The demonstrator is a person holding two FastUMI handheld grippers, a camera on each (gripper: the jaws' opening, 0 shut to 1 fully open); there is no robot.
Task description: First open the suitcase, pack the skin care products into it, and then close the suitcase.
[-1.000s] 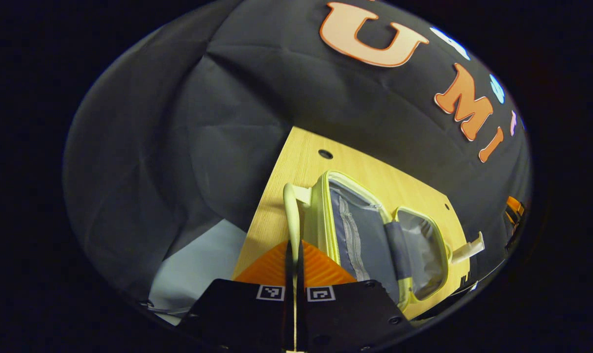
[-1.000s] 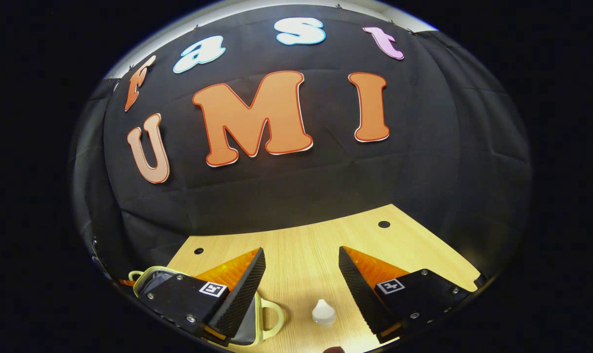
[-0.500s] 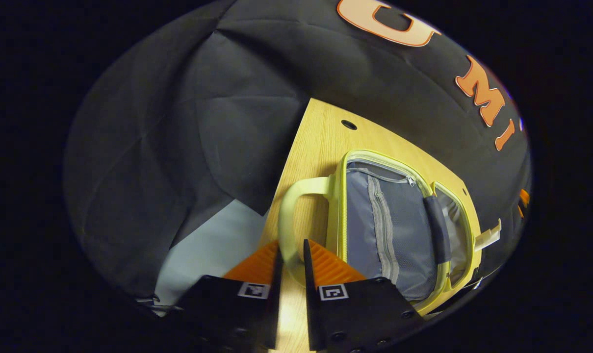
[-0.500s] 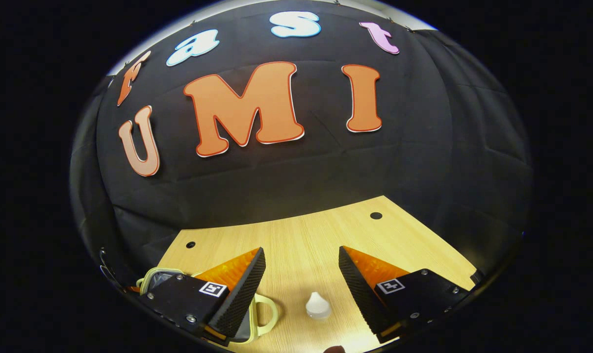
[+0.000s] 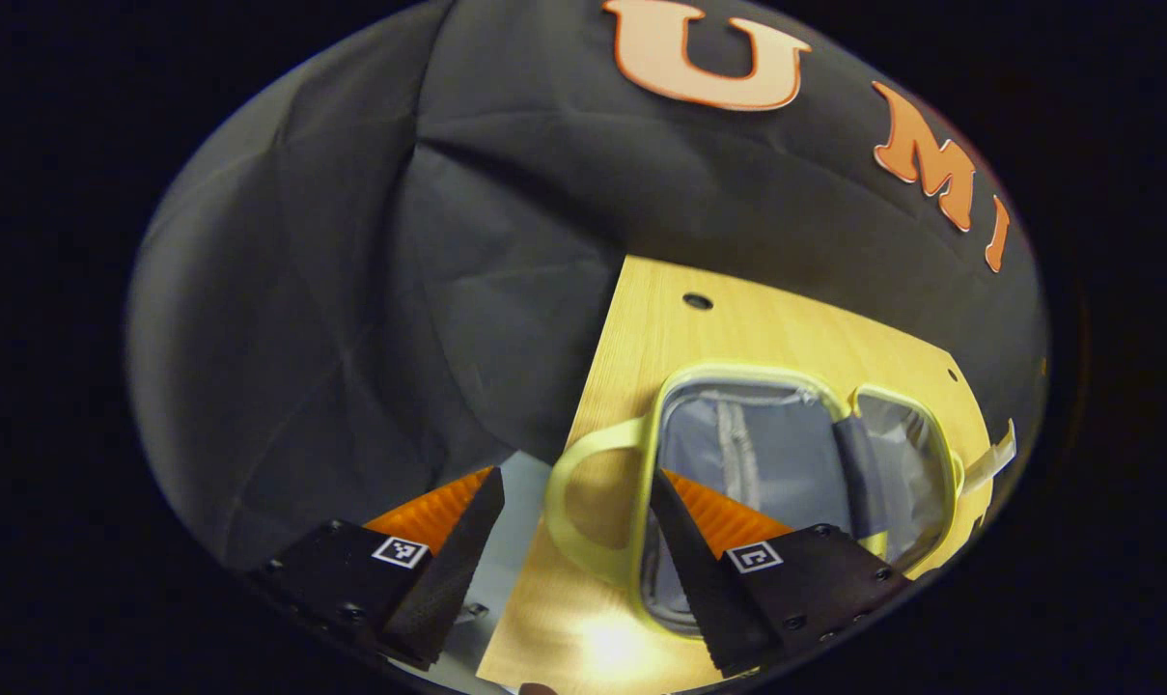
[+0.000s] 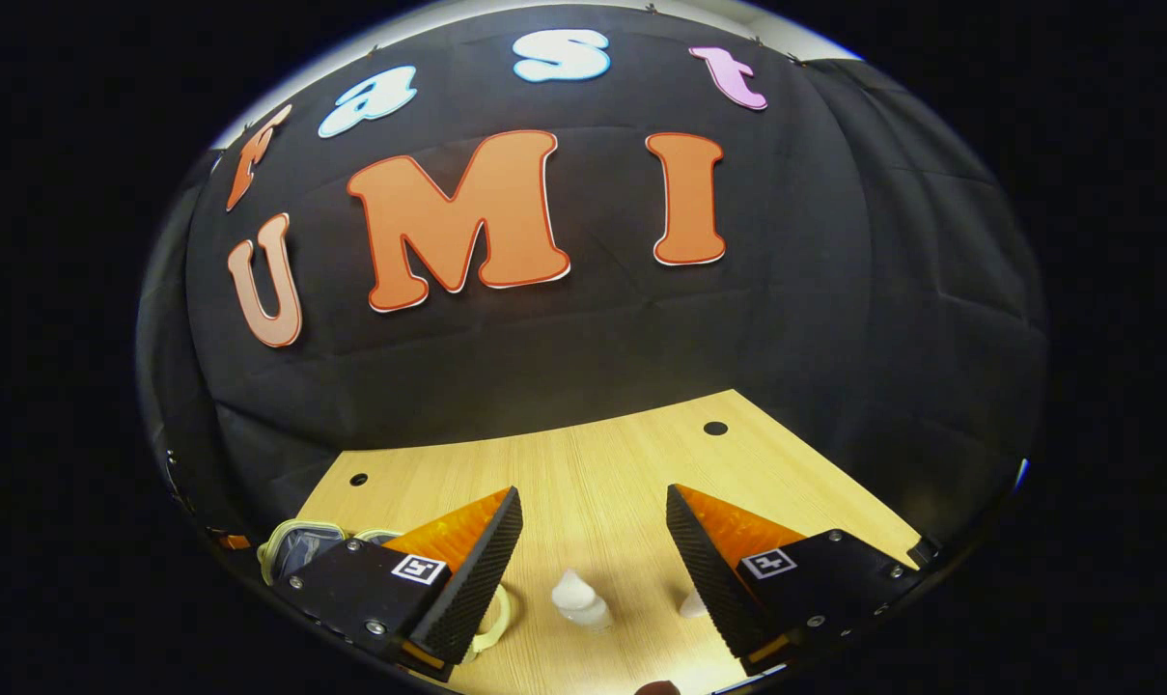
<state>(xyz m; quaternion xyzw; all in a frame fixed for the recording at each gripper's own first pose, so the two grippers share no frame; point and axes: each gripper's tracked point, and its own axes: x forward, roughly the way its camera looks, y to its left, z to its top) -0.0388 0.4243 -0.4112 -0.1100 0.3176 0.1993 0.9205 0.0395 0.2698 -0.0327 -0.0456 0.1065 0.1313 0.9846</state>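
Left claw [image 5: 573,541] has let go of the suitcase handle [image 5: 583,512] and spread wide since a second ago; suitcase [image 5: 795,463] now lies open flat on the tabletop [image 5: 737,328].
Left claw fingers apart, ridged wedge pads, handle loop between them with no contact visible. Suitcase is a small rounded clamshell, pale yellow-green rim, grey fabric lining with a zipper pocket in the near half, a dark strap across the hinge, shiny lining in the far half; sits at the tabletop's left edge. Tabletop is light wood grain with small round holes. Right claw [image 6: 593,550] fingers apart, nothing held, hovering over a small white cone-capped bottle [image 6: 575,598] standing on the wood; a second white bottle [image 6: 691,604] is partly hidden behind its right finger. Suitcase corner and handle show behind its left finger.
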